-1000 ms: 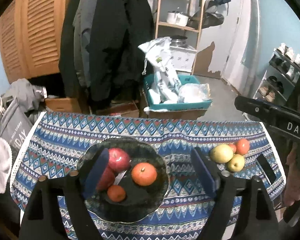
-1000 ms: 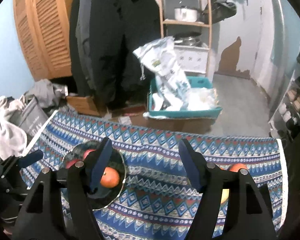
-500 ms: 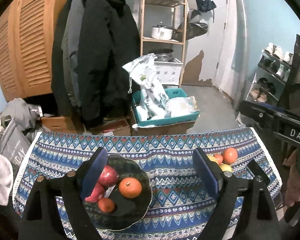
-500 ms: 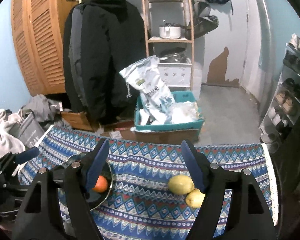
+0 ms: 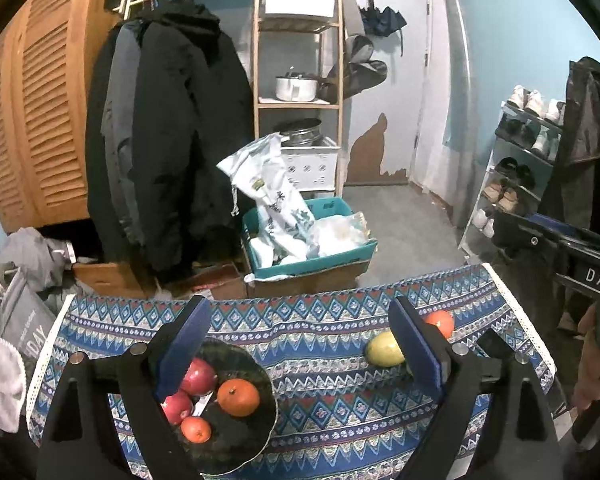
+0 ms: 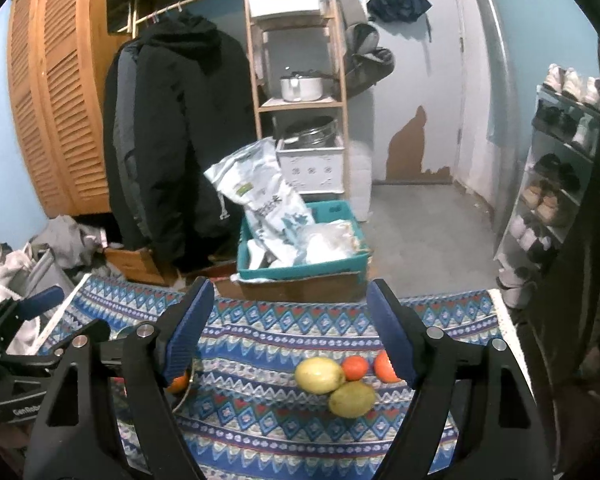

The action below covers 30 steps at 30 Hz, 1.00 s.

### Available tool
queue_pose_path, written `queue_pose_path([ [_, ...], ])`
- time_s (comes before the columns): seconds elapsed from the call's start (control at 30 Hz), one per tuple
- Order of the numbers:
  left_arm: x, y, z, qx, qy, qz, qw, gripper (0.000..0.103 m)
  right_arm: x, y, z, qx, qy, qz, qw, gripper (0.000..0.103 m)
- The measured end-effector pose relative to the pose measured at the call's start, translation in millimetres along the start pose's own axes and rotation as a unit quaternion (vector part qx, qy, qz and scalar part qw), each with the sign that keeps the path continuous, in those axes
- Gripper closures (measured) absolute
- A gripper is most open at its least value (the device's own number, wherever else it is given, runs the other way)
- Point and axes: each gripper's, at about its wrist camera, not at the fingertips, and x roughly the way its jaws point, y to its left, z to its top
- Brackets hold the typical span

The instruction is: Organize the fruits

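A dark plate [image 5: 228, 442] on the patterned blue cloth [image 5: 320, 360] holds two red apples [image 5: 198, 376] and two oranges [image 5: 238, 397]. My left gripper [image 5: 300, 348] hovers above and behind the plate. Its jaws are opening and nothing is between them. To the right lie a yellow fruit [image 5: 382, 348] and an orange [image 5: 440, 322]. In the right wrist view, two yellow fruits [image 6: 319, 375] and two oranges [image 6: 355, 367] lie together on the cloth. My right gripper [image 6: 288, 332] is raised above the cloth, its jaws opening and empty. The plate's rim [image 6: 188, 386] shows behind its left finger.
Beyond the table's far edge stands a teal crate [image 5: 320, 256] with white bags on a cardboard box. Dark coats [image 5: 172, 152] hang at the left, a wooden shelf [image 5: 300, 100] stands at the back, and a shoe rack [image 5: 516, 184] is at the right. A grey bag [image 5: 20, 320] sits at the left.
Both grippers rose and drew back from the table, so plate and fruits sit lower and smaller in view. Both pairs of jaws stand wider apart, the right clearly so.
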Motion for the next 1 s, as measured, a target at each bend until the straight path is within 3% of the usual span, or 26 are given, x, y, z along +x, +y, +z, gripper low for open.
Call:
queue_pose_path([
  [0.43, 6.8, -32.3, 10.4, 0.014, -0.005, -0.021, 0.9997, 0.009, -12.6, -32.6, -5.3, 0.011, -0.008, -0.023, 1.0, 0.023],
  [0.67, 28.7, -47.6, 3.2, 0.026, 0.011, -0.025, 0.9993, 0.009, 5.6, -48.8, -23.5, 0.017, 0.025, -0.029, 0.999, 0.022],
  [1.0, 83.6, -54.5, -18.0, 0.017, 0.073, -0.036, 0.9965, 0.009, 60.0, -80.6, -65.9, 0.041, 0.111, -0.036, 0.992, 0.022],
])
